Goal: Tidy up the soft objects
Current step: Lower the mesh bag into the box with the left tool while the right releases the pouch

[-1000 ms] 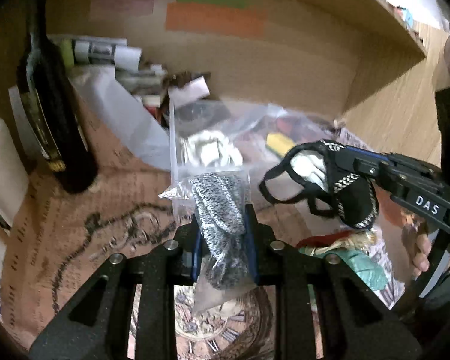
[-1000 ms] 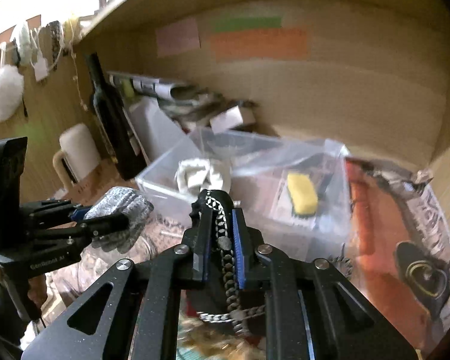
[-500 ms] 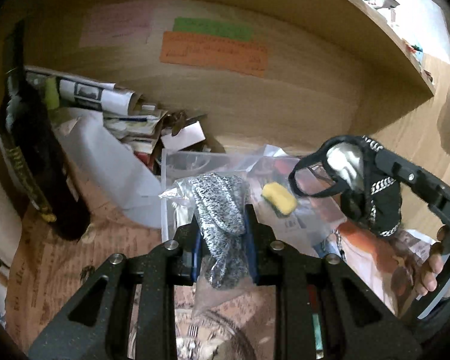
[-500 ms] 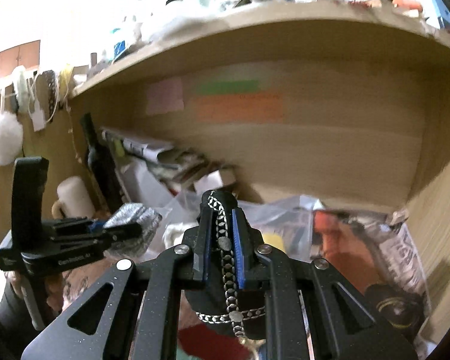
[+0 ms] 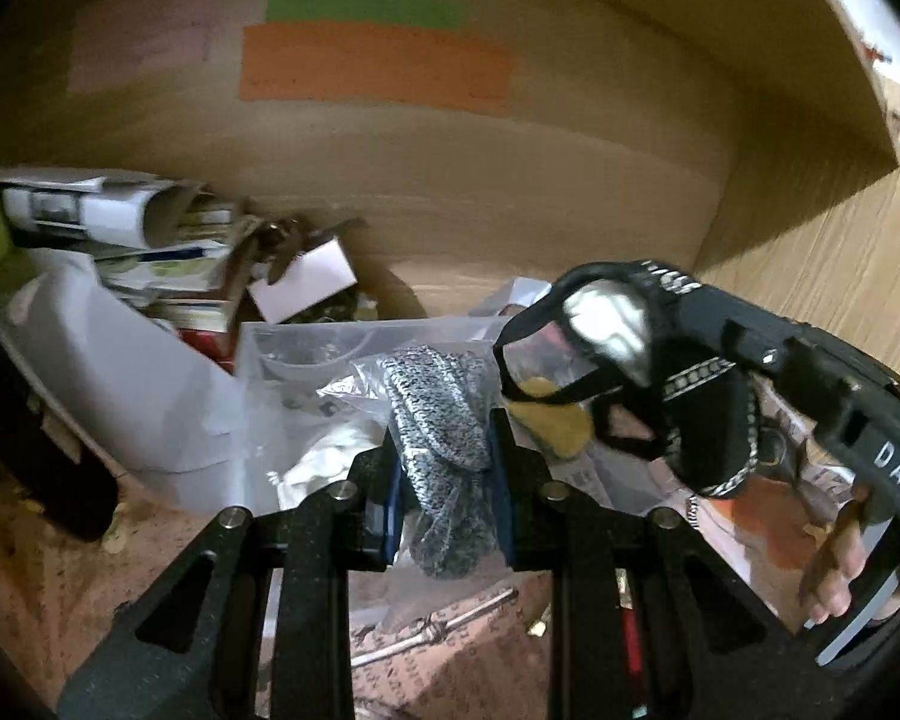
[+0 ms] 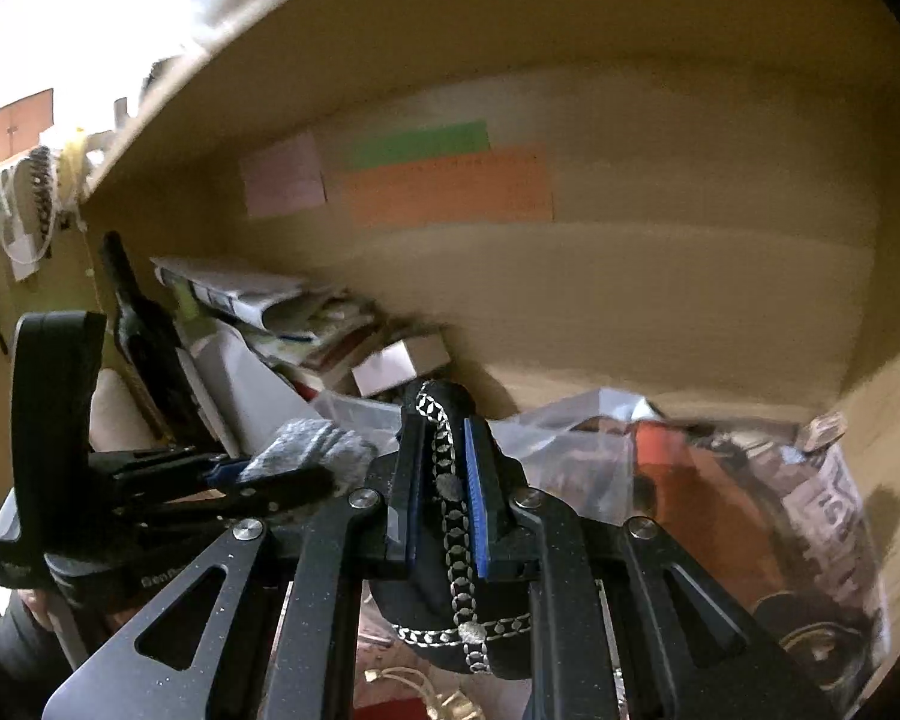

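Left wrist view shows the left gripper (image 5: 444,468) clamped on a grey-and-white knitted fabric bundle in a thin clear plastic bag (image 5: 441,420), held in the air over a clear plastic storage bin (image 5: 282,354) on the cluttered wooden shelf. Beside it the right gripper (image 6: 444,480) is closed on a black soft pouch trimmed with a silver chain (image 6: 450,540), also held up off the shelf, to the right of the bundle. Both things look light and limp. The knit squashes between the pads and sags below them, so a hold across its thick middle seems safest; the bag film looks slippery and could slide if pinched alone. The pouch droops from its pinched edge, with straps hanging loose, and these may snag on the bin's rim. A dark glass bottle (image 6: 144,330) stands near on the left, worth avoiding
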Motion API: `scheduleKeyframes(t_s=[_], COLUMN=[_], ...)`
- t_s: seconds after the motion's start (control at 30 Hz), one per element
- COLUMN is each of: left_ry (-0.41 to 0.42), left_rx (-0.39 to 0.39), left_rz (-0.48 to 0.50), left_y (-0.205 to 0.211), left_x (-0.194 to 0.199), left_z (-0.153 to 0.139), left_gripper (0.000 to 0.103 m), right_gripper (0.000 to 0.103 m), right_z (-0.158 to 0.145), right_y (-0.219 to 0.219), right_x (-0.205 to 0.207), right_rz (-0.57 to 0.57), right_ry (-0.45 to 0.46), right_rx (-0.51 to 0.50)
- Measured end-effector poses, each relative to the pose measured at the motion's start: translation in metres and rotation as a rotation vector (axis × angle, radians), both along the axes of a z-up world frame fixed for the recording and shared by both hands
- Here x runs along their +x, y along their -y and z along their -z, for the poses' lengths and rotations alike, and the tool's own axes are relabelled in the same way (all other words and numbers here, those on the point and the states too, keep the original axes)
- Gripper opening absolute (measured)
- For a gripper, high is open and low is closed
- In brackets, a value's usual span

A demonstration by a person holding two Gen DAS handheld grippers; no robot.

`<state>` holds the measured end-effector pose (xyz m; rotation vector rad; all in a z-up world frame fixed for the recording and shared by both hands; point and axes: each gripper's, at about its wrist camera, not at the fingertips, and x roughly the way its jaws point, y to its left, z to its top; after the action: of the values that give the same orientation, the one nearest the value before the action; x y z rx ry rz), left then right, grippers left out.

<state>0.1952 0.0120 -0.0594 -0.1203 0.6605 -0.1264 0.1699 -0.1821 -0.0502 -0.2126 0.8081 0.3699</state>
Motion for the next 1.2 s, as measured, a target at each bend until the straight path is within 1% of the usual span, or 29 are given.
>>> scheduleKeyframes(t_s=[0.33, 0.5, 0.6, 0.67, 0.7, 0.73, 0.77, 0.83, 0.87, 0.93, 1.07, 1.13, 1.2], left_ry=[-0.100, -0.112, -0.115, -0.112, -0.108, -0.104, -0.102, -0.098, -0.092, -0.069, -0.021, 0.002, 0.022], left_rx=[0.070, 0.080, 0.090, 0.095, 0.098, 0.098, 0.096, 0.086, 0.080, 0.072, 0.074, 0.072, 0.071], left_rz=[0.013, 0.012, 0.013, 0.010, 0.005, 0.002, 0.003, 0.002, 0.000, -0.008, -0.012, -0.009, -0.007], left_y=[0.010, 0.010, 0.010, 0.011, 0.011, 0.011, 0.010, 0.008, 0.007, 0.005, 0.003, 0.002, 0.000], left_x=[0.041, 0.044, 0.041, 0.040, 0.039, 0.037, 0.036, 0.032, 0.029, 0.022, 0.000, -0.014, -0.028], left_z=[0.036, 0.042, 0.041, 0.040, 0.039, 0.038, 0.037, 0.033, 0.031, 0.025, 0.010, 0.003, -0.002], left_gripper=[0.024, 0.024, 0.030, 0.040, 0.042, 0.046, 0.047, 0.049, 0.052, 0.059, 0.065, 0.070, 0.074], right_gripper=[0.012, 0.012, 0.014, 0.015, 0.016, 0.018, 0.020, 0.031, 0.035, 0.048, 0.053, 0.060, 0.066], right_z=[0.048, 0.063, 0.066, 0.066, 0.065, 0.063, 0.061, 0.055, 0.051, 0.041, 0.019, 0.009, -0.001], right_y=[0.008, 0.010, 0.010, 0.012, 0.013, 0.013, 0.013, 0.013, 0.014, 0.014, 0.013, 0.012, 0.011], right_x=[0.023, 0.029, 0.030, 0.029, 0.028, 0.028, 0.026, 0.021, 0.019, 0.010, -0.009, -0.020, -0.034], right_rz=[0.032, 0.034, 0.039, 0.039, 0.039, 0.040, 0.039, 0.038, 0.038, 0.037, 0.032, 0.026, 0.014], right_ry=[-0.137, -0.199, -0.221, -0.237, -0.241, -0.240, -0.233, -0.214, -0.202, -0.168, -0.097, -0.071, -0.040], right_rx=[-0.047, -0.074, -0.082, -0.079, -0.077, -0.079, -0.079, -0.084, -0.085, -0.082, -0.084, -0.082, -0.084])
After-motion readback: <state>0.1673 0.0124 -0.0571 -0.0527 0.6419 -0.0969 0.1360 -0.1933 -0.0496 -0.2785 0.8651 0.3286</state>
